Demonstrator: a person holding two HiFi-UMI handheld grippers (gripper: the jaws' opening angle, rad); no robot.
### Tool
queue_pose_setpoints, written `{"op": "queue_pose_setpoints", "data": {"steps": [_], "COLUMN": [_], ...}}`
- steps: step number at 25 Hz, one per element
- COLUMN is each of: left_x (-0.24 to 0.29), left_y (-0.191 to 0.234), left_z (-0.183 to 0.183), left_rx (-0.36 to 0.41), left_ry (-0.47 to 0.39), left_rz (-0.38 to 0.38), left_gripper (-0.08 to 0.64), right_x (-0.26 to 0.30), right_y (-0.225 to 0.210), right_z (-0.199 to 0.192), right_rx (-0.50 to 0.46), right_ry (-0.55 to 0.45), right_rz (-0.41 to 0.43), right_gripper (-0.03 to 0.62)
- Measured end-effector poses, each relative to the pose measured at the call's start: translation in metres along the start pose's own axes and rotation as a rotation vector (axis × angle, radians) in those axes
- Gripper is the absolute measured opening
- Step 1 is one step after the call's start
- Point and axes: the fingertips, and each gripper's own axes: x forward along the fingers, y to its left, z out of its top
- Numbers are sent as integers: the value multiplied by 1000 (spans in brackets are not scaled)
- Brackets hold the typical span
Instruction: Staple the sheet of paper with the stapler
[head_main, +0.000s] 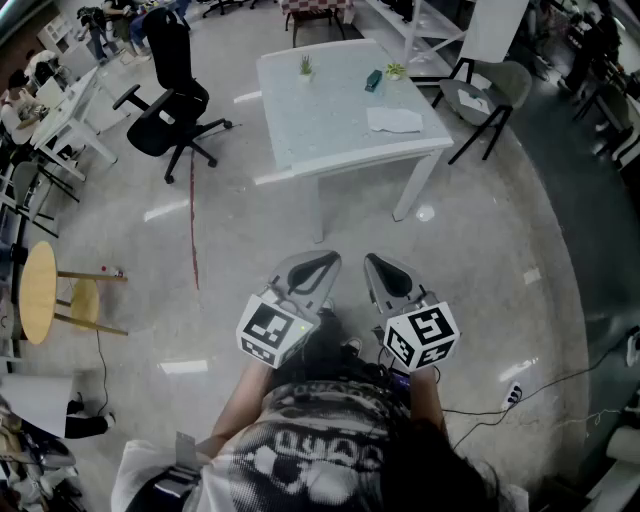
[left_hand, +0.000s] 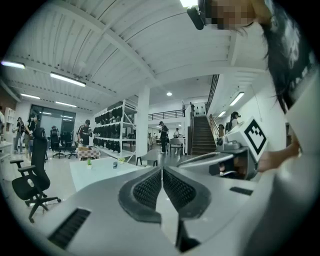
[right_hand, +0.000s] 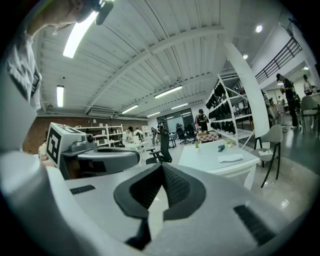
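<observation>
Currently, in the head view, you are standing well back from the white table and holding both tools low in front of you. The left gripper and the right gripper are both showing jaws pressed together with nothing between them. The sheet of paper is lying near the table's right edge. The small dark teal object beyond it is probably the stapler. Nothing of the task is started: approach, pickup and stapling are all left to do.

In the left gripper view, the ribbed pads are meeting along one seam, so the left gripper is closed and empty. The table is showing far off at the left, and the stapler on it is only a speck.

In the right gripper view, the right gripper is likewise closed on nothing. The paper is looking white and a bit rumpled or folded rather than flat. The stapler is sitting apart from it, just behind.
</observation>
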Motion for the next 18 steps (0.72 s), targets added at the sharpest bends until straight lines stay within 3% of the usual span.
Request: {"op": "queue_pose_setpoints", "data": {"steps": [9, 18], "left_x": [0, -3], "left_y": [-11, -12], "left_z": [-2, -9], "left_rx": [1, 10], "left_ry": [1, 45], "left_rz": [-10, 26], "left_gripper": [8, 6], "right_x": [-10, -3], "right_y": [-4, -9], "right_z": [0, -7], "right_rx": [5, 18], "right_ry": [-39, -29], "right_rz": [-22, 15], "right_gripper": [-8, -8]}}
